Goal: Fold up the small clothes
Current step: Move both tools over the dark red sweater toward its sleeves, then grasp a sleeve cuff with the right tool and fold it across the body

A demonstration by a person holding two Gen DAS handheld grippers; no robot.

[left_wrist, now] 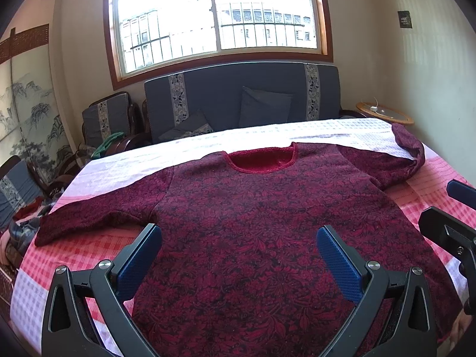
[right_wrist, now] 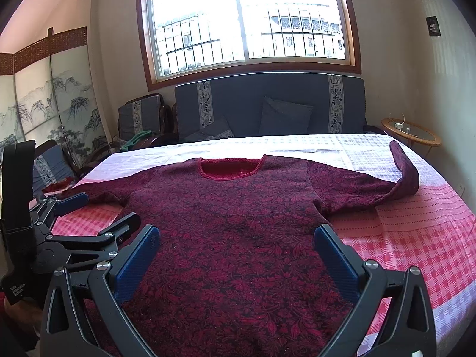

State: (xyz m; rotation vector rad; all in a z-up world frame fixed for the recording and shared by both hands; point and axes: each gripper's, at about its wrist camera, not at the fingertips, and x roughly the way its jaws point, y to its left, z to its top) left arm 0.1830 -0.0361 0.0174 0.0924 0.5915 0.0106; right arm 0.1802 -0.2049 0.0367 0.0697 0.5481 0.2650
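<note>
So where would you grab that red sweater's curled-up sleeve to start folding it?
Probably at the cuff of the sweater, coming from the right with the right gripper. That sleeve end curls up off the checked cloth, giving the open fingers an edge to pinch.

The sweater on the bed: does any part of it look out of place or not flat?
Yes. The sweater lies spread flat, but the end of its sleeve on the right of the view is bent back and stands up from the bed cover. The other sleeve lies flat. Both grippers are open and hold nothing.
</note>
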